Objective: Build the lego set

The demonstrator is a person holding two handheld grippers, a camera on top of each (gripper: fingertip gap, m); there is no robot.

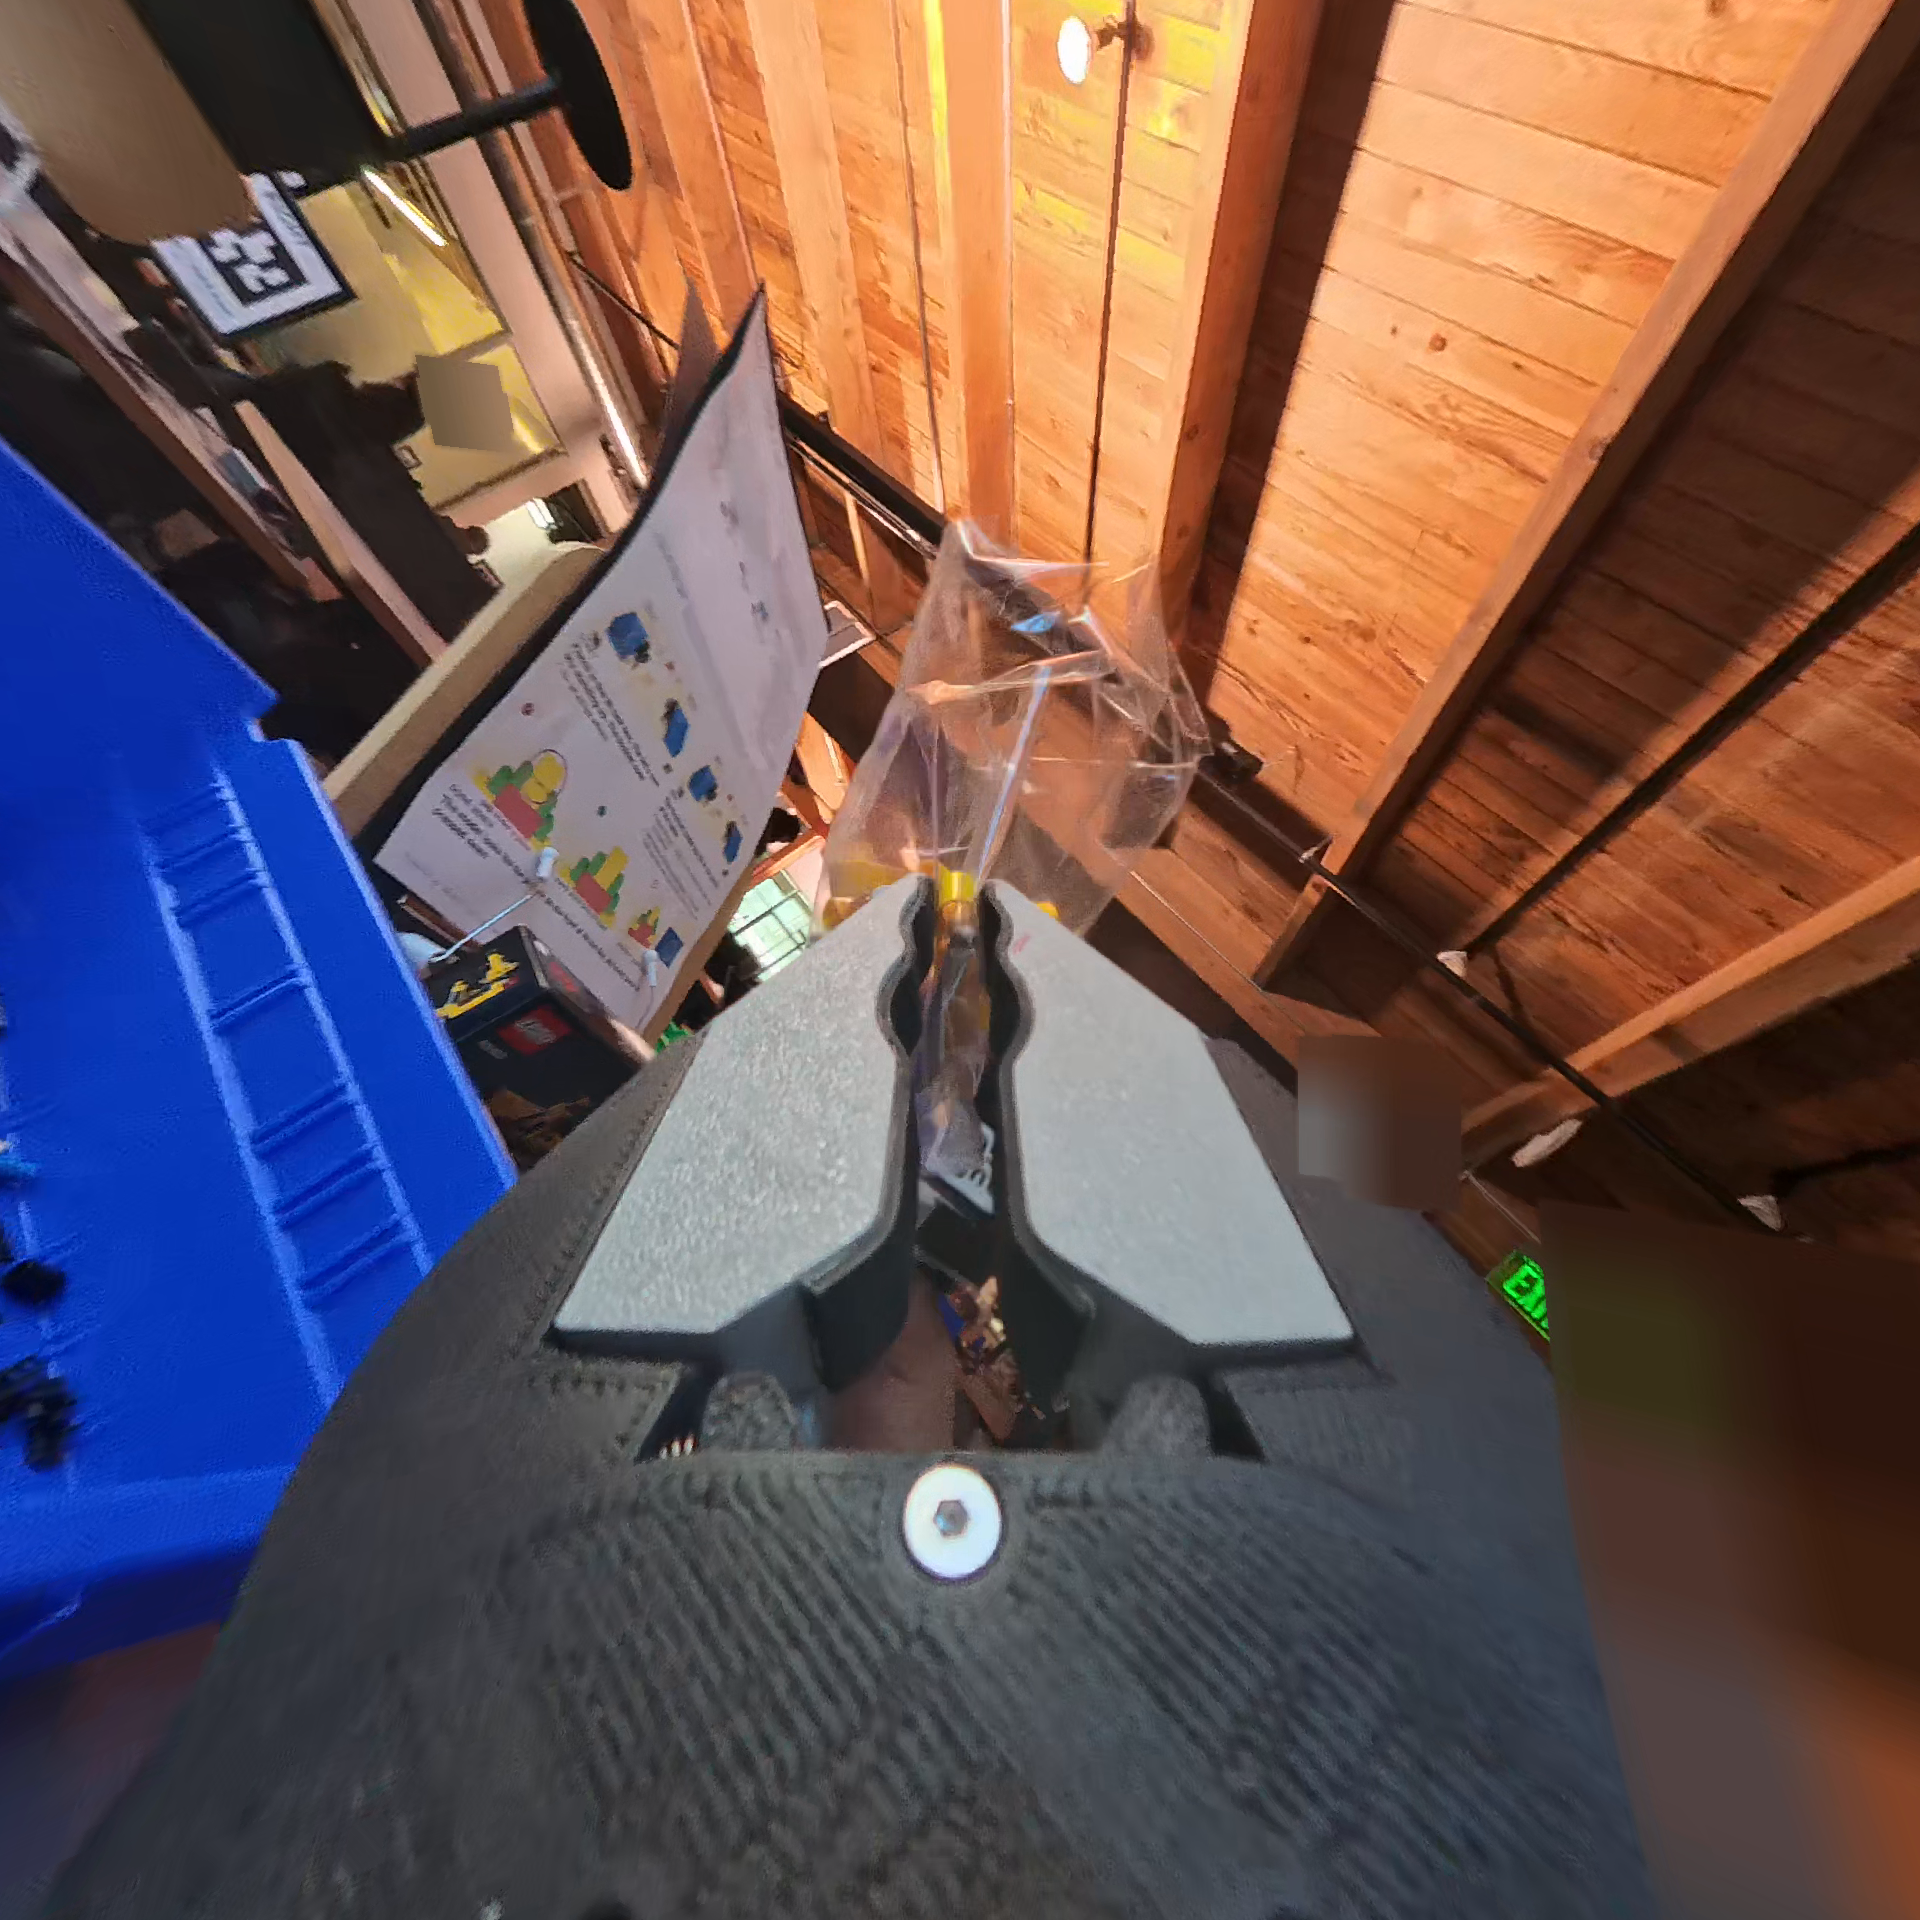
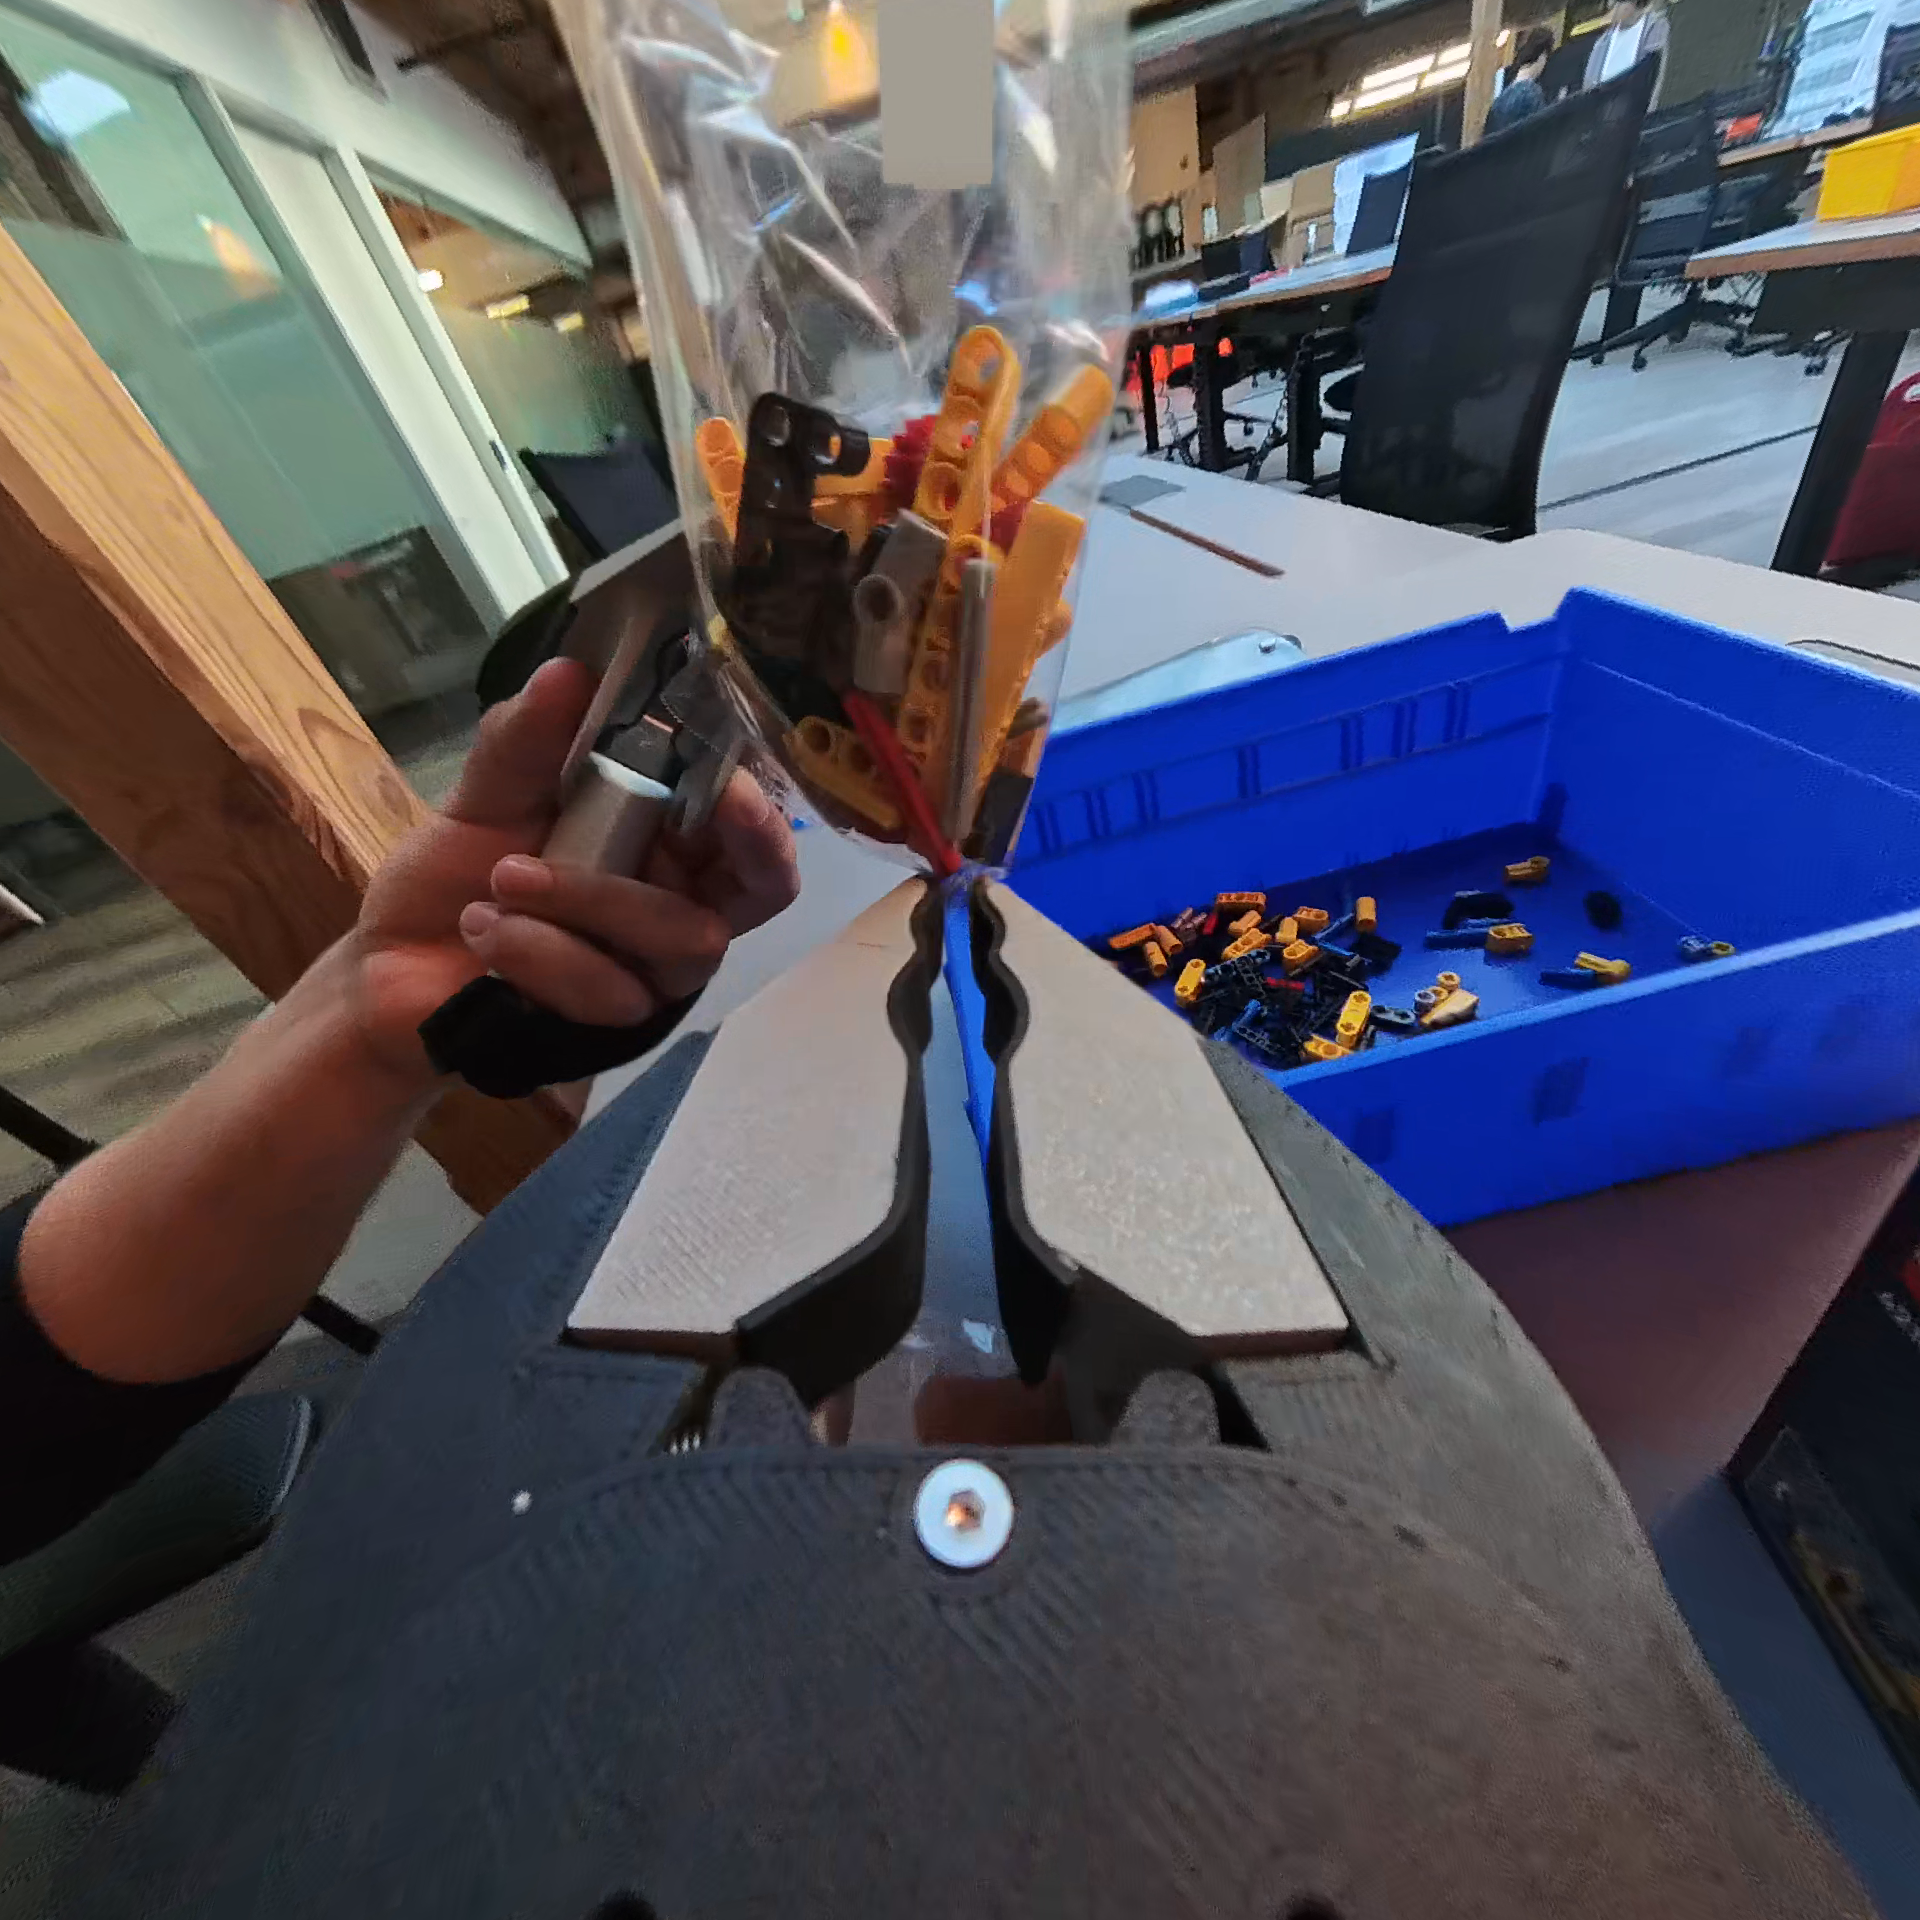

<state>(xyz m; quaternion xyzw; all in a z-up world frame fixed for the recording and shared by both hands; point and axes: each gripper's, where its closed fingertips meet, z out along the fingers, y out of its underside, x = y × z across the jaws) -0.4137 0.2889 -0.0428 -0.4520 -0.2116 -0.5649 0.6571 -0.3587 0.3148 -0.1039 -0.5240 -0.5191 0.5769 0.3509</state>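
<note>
Bag: thin, slippery film, bottom-heavy with bricks. Right gripper pinches its 6 o'clock corner; left gripper clamps another edge.

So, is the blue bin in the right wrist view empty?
No, the blue bin holds many small loose pieces, yellow, black and blue, scattered on its floor.

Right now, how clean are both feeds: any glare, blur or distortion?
Left wrist view: aimed up at the warm-lit wooden ceiling, lamp glare, clear bag faint against it. Right wrist view: even daylight, bag reflections, bricks sharp, blue bin edges bowed by the wide lens.
</note>
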